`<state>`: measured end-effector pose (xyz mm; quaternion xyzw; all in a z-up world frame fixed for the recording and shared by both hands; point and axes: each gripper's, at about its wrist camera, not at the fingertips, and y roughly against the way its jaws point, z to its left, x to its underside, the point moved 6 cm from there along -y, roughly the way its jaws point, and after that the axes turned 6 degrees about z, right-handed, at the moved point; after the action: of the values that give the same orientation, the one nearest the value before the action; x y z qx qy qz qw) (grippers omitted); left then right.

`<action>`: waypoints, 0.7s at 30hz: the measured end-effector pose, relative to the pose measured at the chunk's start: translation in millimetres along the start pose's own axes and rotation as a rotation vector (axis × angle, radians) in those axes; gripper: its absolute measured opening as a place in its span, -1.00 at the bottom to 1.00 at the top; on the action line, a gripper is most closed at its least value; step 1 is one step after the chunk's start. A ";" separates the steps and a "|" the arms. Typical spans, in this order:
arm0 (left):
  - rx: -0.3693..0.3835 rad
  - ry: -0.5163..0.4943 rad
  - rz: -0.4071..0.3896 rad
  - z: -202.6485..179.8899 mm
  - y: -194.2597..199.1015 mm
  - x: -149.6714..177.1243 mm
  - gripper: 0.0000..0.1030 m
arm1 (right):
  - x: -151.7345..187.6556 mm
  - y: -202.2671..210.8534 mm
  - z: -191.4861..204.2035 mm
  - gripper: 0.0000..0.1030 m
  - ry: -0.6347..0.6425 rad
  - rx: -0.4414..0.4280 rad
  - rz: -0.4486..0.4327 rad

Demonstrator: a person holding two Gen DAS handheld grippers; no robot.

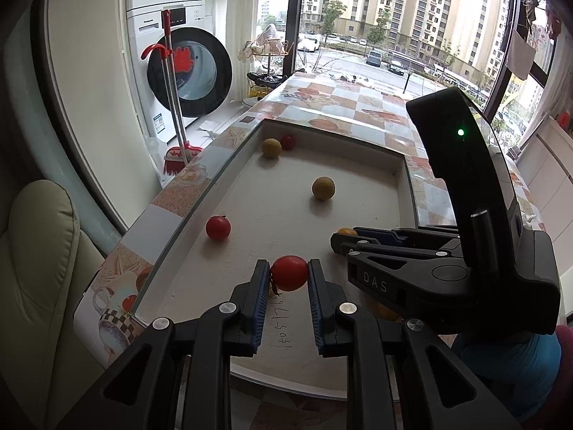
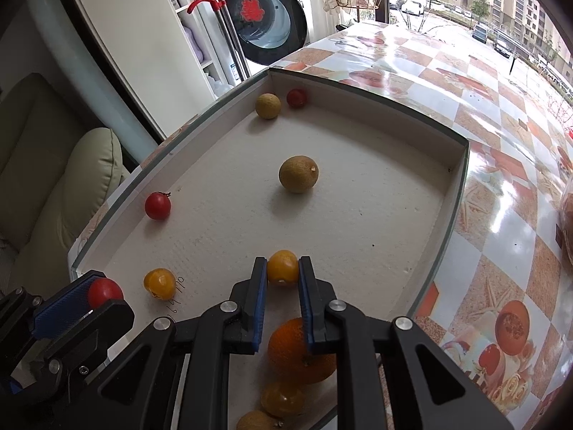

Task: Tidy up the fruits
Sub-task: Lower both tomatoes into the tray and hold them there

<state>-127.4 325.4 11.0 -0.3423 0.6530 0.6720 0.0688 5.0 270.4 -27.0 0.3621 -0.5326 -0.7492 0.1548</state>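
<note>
The left gripper [image 1: 288, 275] is clamping a red tomato [image 1: 289, 272] between its blue pads, with the jaws closed on the fruit at its widest part, so that the round body cannot roll out sideways. The right gripper [image 2: 283, 268] is doing the same with a yellow tomato [image 2: 283, 267], jaws closed on it near the pad tips, which is keeping the fruit in plain sight of the wrist camera. Both grippers are pointing steeply down into the white tray [image 2: 458, 165], which is sitting on the bench [image 2: 501, 114] and is serving as the work area; its raised walls are stopping loose fruit from rolling off.

The remaining fruit is lying scattered and unsorted. A second red tomato [image 2: 157, 206] is resting near the left wall. A tan round fruit [image 2: 298, 173] is sitting alone in the middle. Another tan fruit [image 2: 268, 106] and a small red tomato [image 2: 296, 98] are lying side by side in the far corner. A loose yellow tomato [image 2: 159, 283] is lying between the two grippers. An orange [image 2: 297, 353] and two smaller yellow fruits are gathering at the near edge below the right gripper, which suggests a group by colour is forming there.

Judged from this layout, each gripper is holding one fruit of a different colour so that both can be carried to separate groups, and most of the sorting is not yet done
</note>
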 end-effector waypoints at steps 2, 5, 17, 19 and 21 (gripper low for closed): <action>-0.001 -0.002 0.004 -0.5 -2.6 -0.6 -0.56 | 0.1 -0.3 -1.2 -0.63 0.000 -0.001 -0.001; 0.000 -0.001 0.009 -0.7 -7.5 -1.8 -0.56 | 0.1 0.9 -6.5 -0.63 -0.017 -0.005 -0.004; 0.042 0.030 0.047 1.4 -39.3 -14.6 -0.56 | 2.4 13.2 -28.0 -0.62 -0.089 -0.001 -0.034; 0.037 0.022 0.056 -0.2 -45.0 -15.5 -0.56 | 3.0 14.6 -29.7 -0.62 -0.092 0.003 -0.033; 0.029 0.018 0.064 -0.2 -48.2 -14.8 -0.56 | 2.7 14.1 -29.7 -0.61 -0.089 -0.001 -0.027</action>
<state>-90.2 337.1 -20.9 -0.3262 0.6738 0.6614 0.0465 22.0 242.9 -20.2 0.3354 -0.5338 -0.7668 0.1210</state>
